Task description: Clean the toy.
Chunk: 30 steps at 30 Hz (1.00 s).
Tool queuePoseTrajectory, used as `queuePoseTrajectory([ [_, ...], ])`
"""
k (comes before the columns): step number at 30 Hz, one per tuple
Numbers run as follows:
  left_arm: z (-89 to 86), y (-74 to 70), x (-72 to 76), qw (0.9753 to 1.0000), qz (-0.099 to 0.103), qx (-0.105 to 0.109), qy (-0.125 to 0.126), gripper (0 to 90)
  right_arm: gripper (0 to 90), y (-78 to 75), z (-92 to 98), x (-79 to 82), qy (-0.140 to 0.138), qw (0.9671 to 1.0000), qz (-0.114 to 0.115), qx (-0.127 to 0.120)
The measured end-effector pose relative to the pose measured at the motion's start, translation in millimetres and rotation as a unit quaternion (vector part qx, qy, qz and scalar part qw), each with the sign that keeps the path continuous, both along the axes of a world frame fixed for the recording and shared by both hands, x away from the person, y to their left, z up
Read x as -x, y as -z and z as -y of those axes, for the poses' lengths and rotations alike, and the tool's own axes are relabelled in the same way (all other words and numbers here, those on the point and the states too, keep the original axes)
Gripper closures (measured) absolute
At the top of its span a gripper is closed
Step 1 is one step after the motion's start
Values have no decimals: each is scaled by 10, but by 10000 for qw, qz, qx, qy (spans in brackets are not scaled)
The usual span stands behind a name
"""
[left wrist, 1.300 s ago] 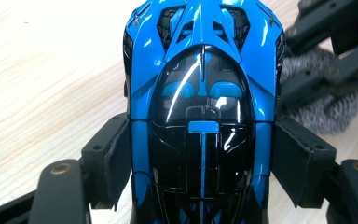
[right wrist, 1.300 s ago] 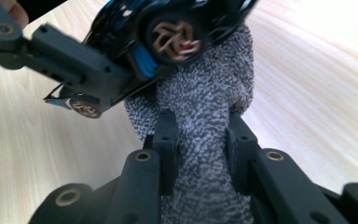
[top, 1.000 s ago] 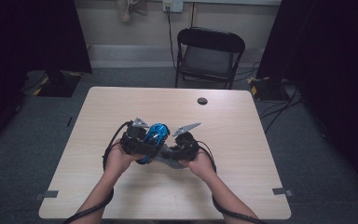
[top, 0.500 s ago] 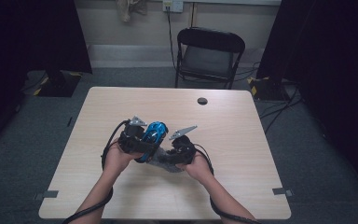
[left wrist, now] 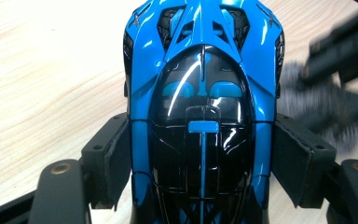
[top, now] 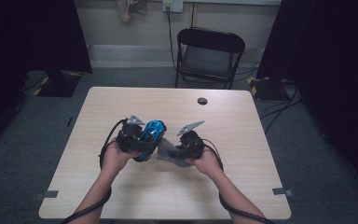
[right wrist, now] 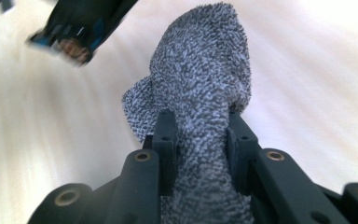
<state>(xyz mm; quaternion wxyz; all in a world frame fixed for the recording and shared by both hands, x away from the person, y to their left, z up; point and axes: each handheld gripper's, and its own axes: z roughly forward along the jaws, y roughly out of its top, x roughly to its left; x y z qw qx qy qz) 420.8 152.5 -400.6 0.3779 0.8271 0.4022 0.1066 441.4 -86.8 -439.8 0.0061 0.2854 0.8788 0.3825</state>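
Observation:
A glossy blue and black toy car (left wrist: 200,107) is clamped between the black jaws of my left gripper (left wrist: 200,156), roof toward the camera. In the high view the toy car (top: 150,135) hangs just above the table's middle, in my left gripper (top: 142,140). A grey speckled cloth (right wrist: 200,102) is pinched in my right gripper (right wrist: 200,140), its free end bunched ahead of the jaws. From above, the cloth (top: 168,151) hangs between the two grippers, right beside the car, with my right gripper (top: 179,149) shut on it.
The light wooden table (top: 242,140) has a small black round piece (top: 202,101) near its far edge. A black folding chair (top: 209,56) stands behind the table. Dark curtains hang at both sides, and cables lie on the floor at right.
Both hands have drifted slightly. The right gripper with the cloth has shifted a little away from the car; the car stays held in the left gripper.

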Motion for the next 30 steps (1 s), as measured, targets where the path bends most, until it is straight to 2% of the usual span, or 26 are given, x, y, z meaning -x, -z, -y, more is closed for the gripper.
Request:
queuePoseTrajectory([
  [3, 45, 4, 11, 10000, 9, -34, 72, 279, 711, -104, 119, -85, 247, 9995, 207, 55],
  [10, 101, 35, 30, 9998, -29, -111, 164, 279, 710, -340, 328, -268, 756, 9959, 503, 18],
  [15, 147, 64, 35, 9995, -68, -181, 241, 279, 711, -393, 301, -292, 752, 9956, 558, 17],
  [18, 162, 75, 36, 9995, -56, -162, 249, 279, 710, -397, 228, -273, 651, 9964, 542, -34],
  [20, 155, 77, 37, 9995, -57, -193, 234, 279, 711, -370, 151, -243, 513, 9974, 490, -96],
  [25, 136, 80, 36, 9997, -83, -144, 193, 279, 711, -328, 103, -227, 485, 9979, 396, -168],
  [30, 144, 47, 38, 9996, 9, -160, 216, 279, 711, -280, 47, -206, 394, 9985, 341, -151],
])
